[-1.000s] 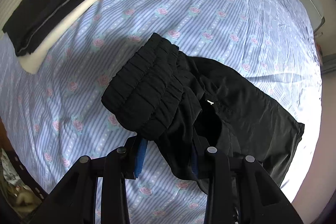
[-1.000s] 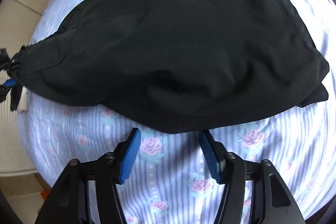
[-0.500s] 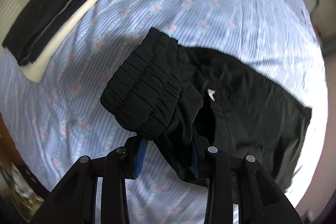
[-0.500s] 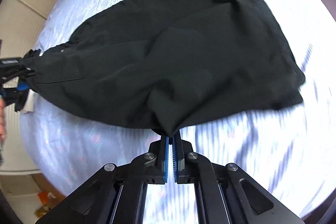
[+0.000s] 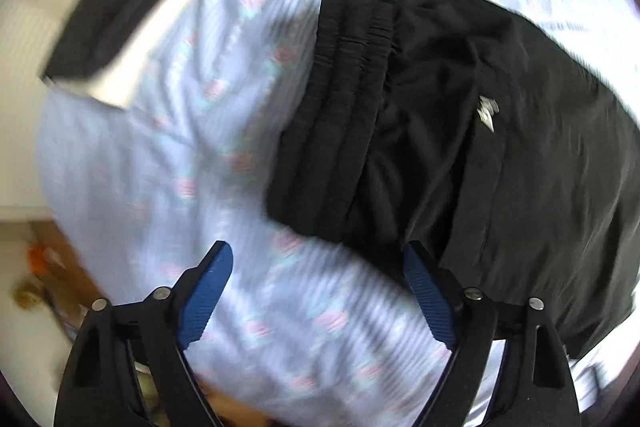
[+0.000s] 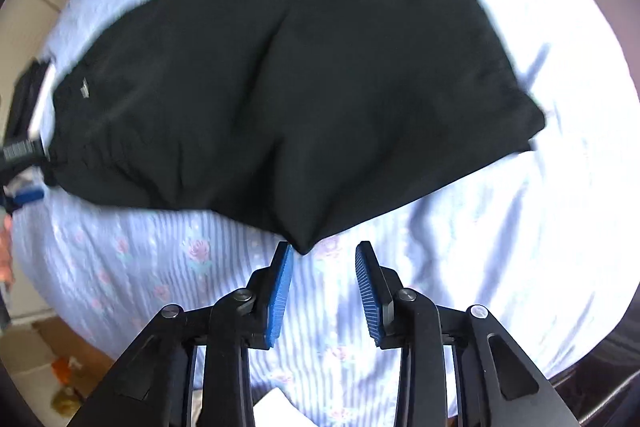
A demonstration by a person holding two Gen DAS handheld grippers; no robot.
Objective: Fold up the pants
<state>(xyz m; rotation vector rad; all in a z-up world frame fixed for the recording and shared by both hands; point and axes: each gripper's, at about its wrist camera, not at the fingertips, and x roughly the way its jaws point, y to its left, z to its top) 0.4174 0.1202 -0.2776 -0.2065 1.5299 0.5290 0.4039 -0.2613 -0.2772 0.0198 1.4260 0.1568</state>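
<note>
Black pants [image 6: 304,91] lie on a blue striped floral bedsheet [image 6: 500,247]. In the left wrist view the gathered elastic waistband [image 5: 336,115] faces me and the pants [image 5: 540,167] spread to the right. My left gripper [image 5: 318,263] is open, its right pad at the waistband's near edge, holding nothing. My right gripper [image 6: 324,259] is open just below the pants' near crotch corner, which hangs between the pad tips untouched. The left gripper [image 6: 24,171] also shows at the far left of the right wrist view, by the waistband.
A stack of folded dark clothes on a white pad [image 5: 132,15] lies at the bed's far left. The bed edge drops to a floor with clutter [image 5: 44,267] at lower left. A white object [image 6: 276,407] sits at the bottom of the right wrist view.
Both grippers opened and let go of the pants: the left released the waistband, the right released the crotch fold. The pants now lie flatter on the sheet. Both views are motion-blurred.
</note>
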